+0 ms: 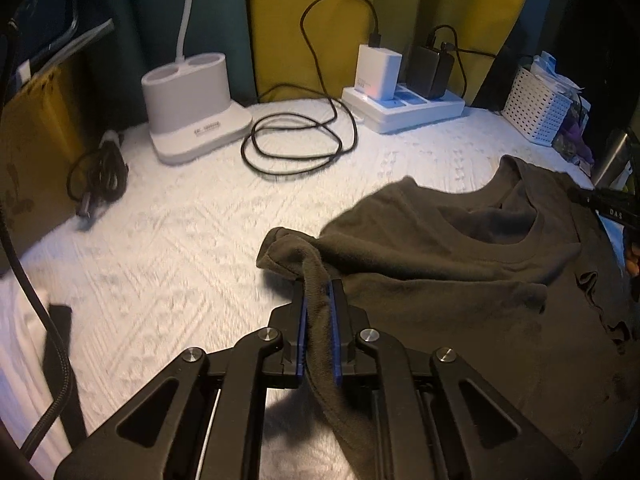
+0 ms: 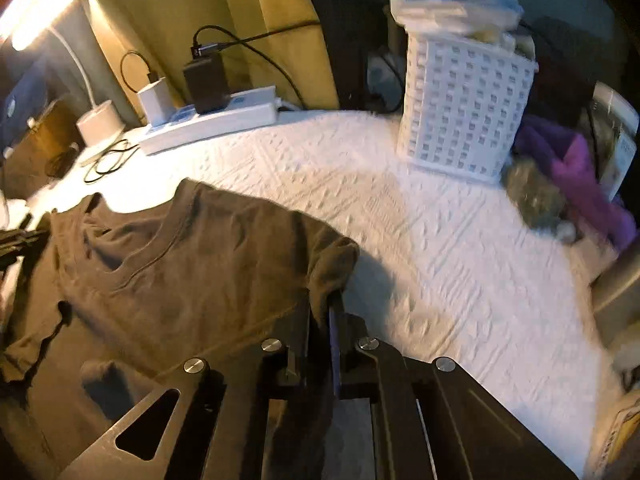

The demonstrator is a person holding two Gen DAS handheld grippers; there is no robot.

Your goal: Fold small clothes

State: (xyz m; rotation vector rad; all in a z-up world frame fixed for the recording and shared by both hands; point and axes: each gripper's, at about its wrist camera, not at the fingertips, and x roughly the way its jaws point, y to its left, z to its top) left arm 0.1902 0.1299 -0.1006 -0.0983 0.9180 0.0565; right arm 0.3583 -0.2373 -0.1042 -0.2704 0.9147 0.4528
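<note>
Left wrist, left tool (image 1: 319, 292) pinching shirt (image 1: 440, 248)

The left gripper (image 1: 319, 292) is built of matte black linkage bars, pierced by elongated triangular cut-outs and joined at four round silver pivot screws. Its two narrow fingers (image 1: 301, 320) are lined with blue pads on their inner faces. The right gripper (image 2: 325, 312) is made to the same pattern: black bars, triangular cut-outs, four silver screw heads, and a blue-violet lining on its fingers (image 2: 335, 344). White lettering is printed on its black body where it appears in the left wrist view.
</note>
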